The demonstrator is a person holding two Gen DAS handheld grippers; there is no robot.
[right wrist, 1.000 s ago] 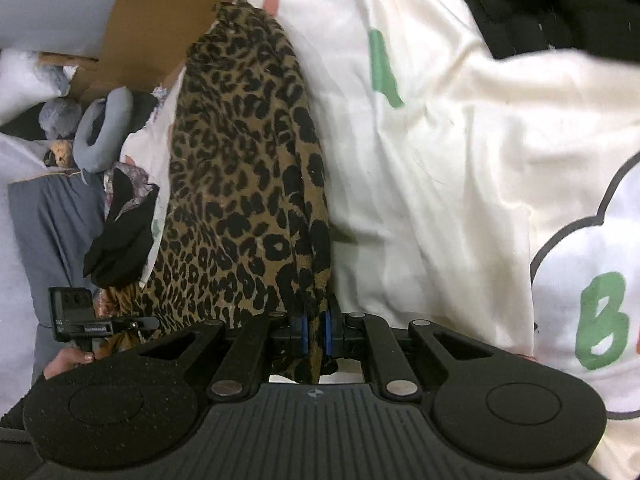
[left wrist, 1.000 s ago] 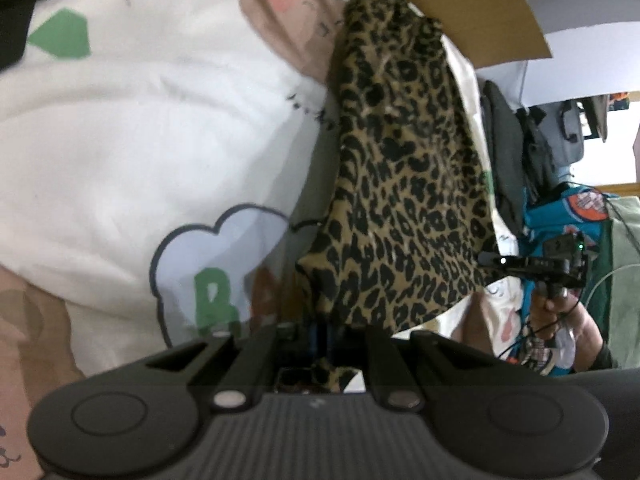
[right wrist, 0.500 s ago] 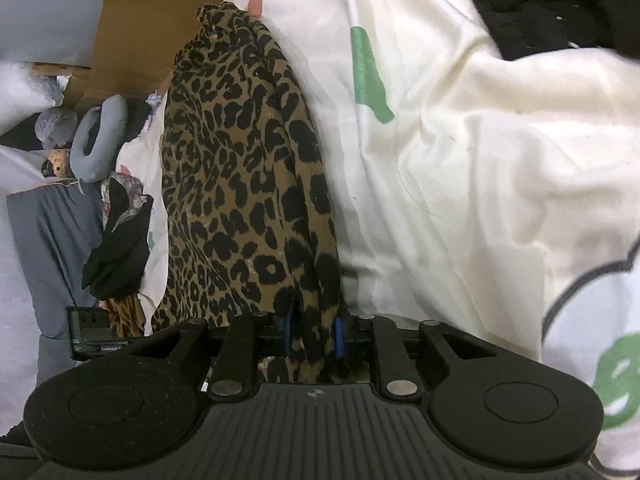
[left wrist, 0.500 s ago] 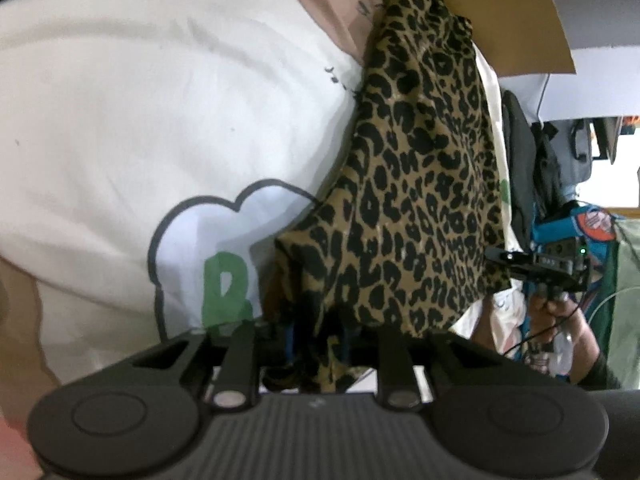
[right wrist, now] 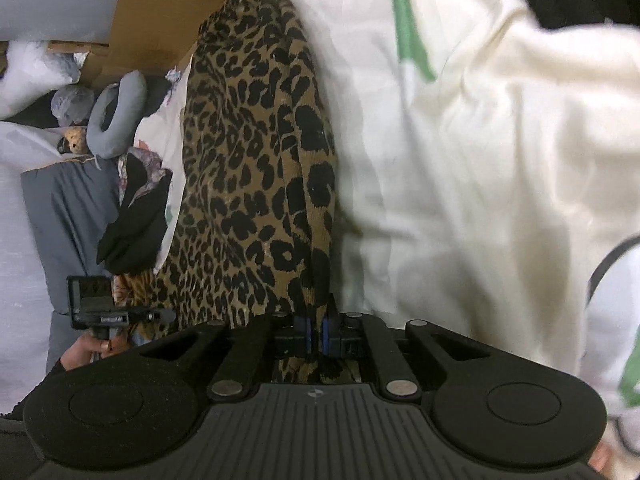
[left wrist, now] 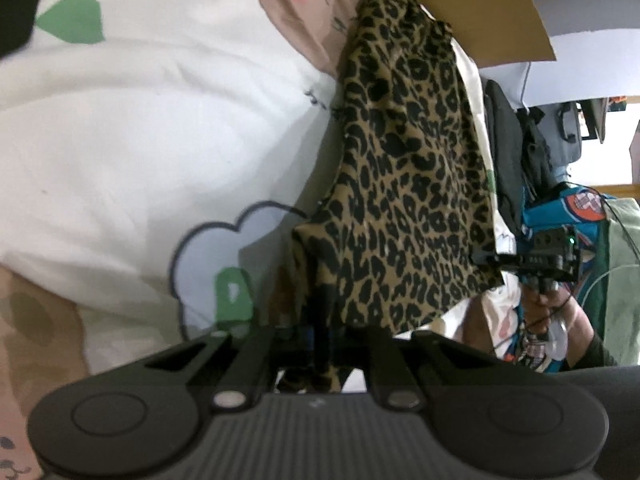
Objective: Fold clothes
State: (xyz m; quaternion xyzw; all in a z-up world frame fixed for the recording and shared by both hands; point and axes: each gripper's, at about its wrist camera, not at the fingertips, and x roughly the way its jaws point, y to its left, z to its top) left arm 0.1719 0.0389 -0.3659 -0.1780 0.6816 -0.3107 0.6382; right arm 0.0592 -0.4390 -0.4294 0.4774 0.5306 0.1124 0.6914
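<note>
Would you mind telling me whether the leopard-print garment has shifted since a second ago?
Barely: the leopard-print garment remains beside the cardboard flap, slightly lower against the cloud print.

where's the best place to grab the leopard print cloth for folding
By its near corners, from the near edge, as now: the left gripper and right gripper each pinch one, so the leopard print cloth stretches away over the white bedding.

A cream bedsheet (left wrist: 168, 128) printed with a cartoon rabbit, green shapes and a pale cloud outline fills the left of the left wrist view. A brown cardboard flap (left wrist: 492, 24) sits at the upper right. In the right wrist view, a grey neck pillow (right wrist: 116, 114) lies at the middle left, above a black garment (right wrist: 134, 228) and beside grey cloth (right wrist: 66, 208). White bags (right wrist: 30, 70) sit at the upper left.
</note>
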